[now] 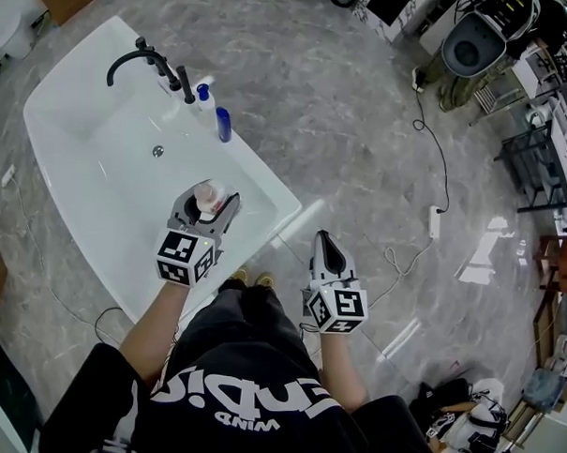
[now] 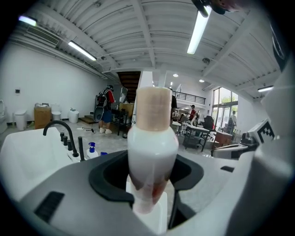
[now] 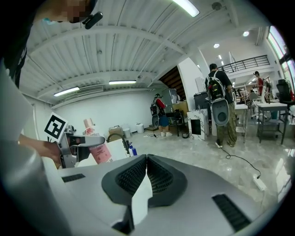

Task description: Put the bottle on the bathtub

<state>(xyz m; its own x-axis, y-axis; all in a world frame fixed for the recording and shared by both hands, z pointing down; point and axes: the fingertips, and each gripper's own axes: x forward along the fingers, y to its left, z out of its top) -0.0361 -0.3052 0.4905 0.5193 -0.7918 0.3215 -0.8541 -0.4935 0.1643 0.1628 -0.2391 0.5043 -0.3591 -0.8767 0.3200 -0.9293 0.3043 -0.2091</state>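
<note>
Bottle held over the bathtub
The white bathtub [image 1: 99, 156] sits on the floor below me. My left gripper [image 1: 206, 211] is clamped around a white bottle [image 1: 208, 197] with a tan cap, above the tub's near side. My right gripper [image 1: 325, 243], off to the side over the floor, is closed and holds nothing.

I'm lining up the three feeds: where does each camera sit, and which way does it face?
Head view: on the person's head, looking down at the bathtub; both forearms, left gripper and right gripper show.
Left gripper view: rides the left gripper, looking along jaws shut on the bottle, toward the faucet.
Right gripper view: rides the right gripper, along shut, empty jaws; the left hand shows.
Shared: all three show the bottle.
</note>
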